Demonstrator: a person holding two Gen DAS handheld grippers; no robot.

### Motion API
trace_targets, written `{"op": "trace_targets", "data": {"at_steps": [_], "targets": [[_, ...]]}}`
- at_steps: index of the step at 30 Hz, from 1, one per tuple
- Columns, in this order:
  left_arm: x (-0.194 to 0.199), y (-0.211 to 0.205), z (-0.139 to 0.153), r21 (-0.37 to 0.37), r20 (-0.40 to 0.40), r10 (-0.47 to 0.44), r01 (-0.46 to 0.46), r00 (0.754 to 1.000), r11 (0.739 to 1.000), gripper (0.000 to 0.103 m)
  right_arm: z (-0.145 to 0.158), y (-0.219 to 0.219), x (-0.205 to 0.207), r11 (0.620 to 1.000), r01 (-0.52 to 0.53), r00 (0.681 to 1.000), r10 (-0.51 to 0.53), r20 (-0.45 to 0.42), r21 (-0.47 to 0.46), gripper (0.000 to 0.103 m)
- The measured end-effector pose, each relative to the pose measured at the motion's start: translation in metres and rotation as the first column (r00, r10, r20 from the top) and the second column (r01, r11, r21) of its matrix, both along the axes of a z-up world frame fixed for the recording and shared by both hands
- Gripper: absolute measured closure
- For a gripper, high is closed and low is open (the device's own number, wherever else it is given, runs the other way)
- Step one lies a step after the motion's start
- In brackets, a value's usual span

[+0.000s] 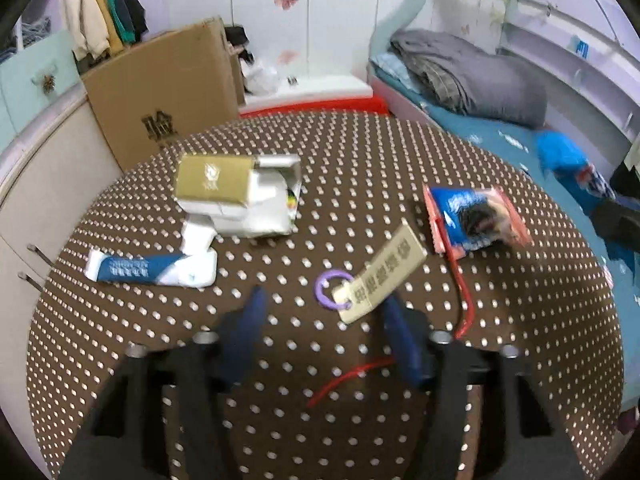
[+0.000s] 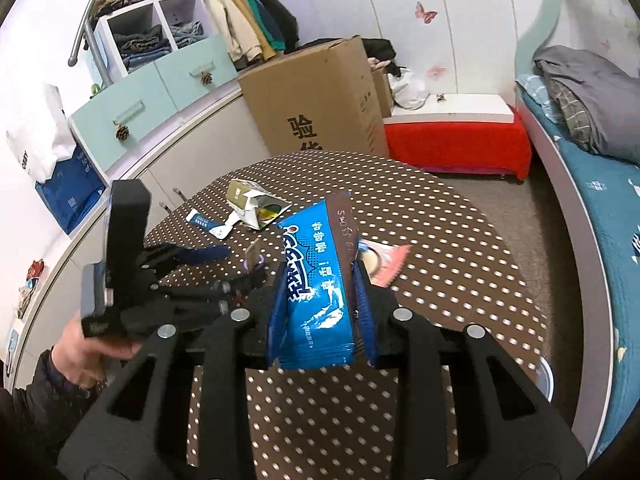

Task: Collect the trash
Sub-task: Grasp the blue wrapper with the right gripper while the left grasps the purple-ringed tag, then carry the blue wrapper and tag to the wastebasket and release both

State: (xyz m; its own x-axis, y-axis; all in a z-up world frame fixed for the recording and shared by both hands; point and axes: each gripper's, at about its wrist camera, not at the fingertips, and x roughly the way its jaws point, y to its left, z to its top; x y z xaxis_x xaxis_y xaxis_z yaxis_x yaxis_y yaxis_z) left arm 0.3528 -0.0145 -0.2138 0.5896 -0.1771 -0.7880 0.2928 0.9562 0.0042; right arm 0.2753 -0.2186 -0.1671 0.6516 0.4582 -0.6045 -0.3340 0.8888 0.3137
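My left gripper (image 1: 324,304) is open and empty, low over the dotted brown table (image 1: 120,320), just short of a gold tag on a purple ring (image 1: 380,276). Farther off lie a torn gold and white carton (image 1: 240,196), a blue and white toothpaste box (image 1: 152,268), an opened blue and red snack wrapper (image 1: 476,216) and a red string (image 1: 464,296). My right gripper (image 2: 320,280) is shut on a blue snack wrapper (image 2: 316,280), held upright above the table. The left gripper (image 2: 192,256) shows in the right wrist view, held by a hand.
A large cardboard box (image 1: 160,96) stands behind the table beside a cabinet (image 1: 40,176). A bed with a blue sheet (image 1: 520,152) and grey bedding runs along the right. A red low stand (image 2: 460,140) sits beyond the table.
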Motion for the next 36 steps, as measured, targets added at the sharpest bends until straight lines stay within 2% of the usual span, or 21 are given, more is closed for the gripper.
{"op": "trace_targets", "data": {"at_steps": [1, 4, 7, 13, 19, 24, 29, 36], "targets": [[0.000, 0.002, 0.002, -0.020, -0.009, -0.004, 0.004, 1.000, 1.000, 0.084, 0.000, -0.004, -0.002, 1.000, 0.007, 1.000, -0.007, 0.001, 0.002, 0.072], [-0.001, 0.008, 0.003, -0.087, -0.023, -0.006, 0.004, 1.000, 0.996, 0.084, -0.001, -0.018, -0.009, 0.999, 0.033, 0.999, -0.033, 0.002, 0.017, 0.072], [-0.007, 0.008, 0.004, -0.109, -0.011, -0.011, 0.010, 1.000, 0.994, 0.084, -0.001, -0.031, -0.015, 0.998, 0.055, 0.998, -0.055, 0.001, 0.024, 0.072], [-0.028, 0.005, 0.014, -0.129, 0.024, -0.006, 0.009, 1.000, 0.992, 0.084, 0.003, -0.056, -0.030, 0.995, 0.094, 0.995, -0.095, 0.017, 0.036, 0.072], [-0.053, -0.008, 0.044, -0.140, 0.091, -0.023, 0.035, 0.996, 0.989, 0.084, 0.015, -0.091, -0.046, 0.986, 0.153, 0.986, -0.157, 0.050, 0.062, 0.072], [-0.068, -0.037, 0.074, -0.150, 0.159, -0.058, 0.082, 0.986, 0.985, 0.084, 0.026, -0.126, -0.061, 0.975, 0.211, 0.973, -0.217, 0.078, 0.076, 0.072], [-0.083, -0.077, 0.097, -0.169, 0.209, -0.113, 0.149, 0.971, 0.974, 0.084, 0.023, -0.169, -0.071, 0.951, 0.293, 0.951, -0.301, 0.077, 0.096, 0.072], [-0.090, -0.143, 0.103, -0.180, 0.217, -0.202, 0.243, 0.955, 0.953, 0.084, -0.016, -0.233, -0.070, 0.901, 0.416, 0.909, -0.417, -0.014, 0.122, 0.072]]}}
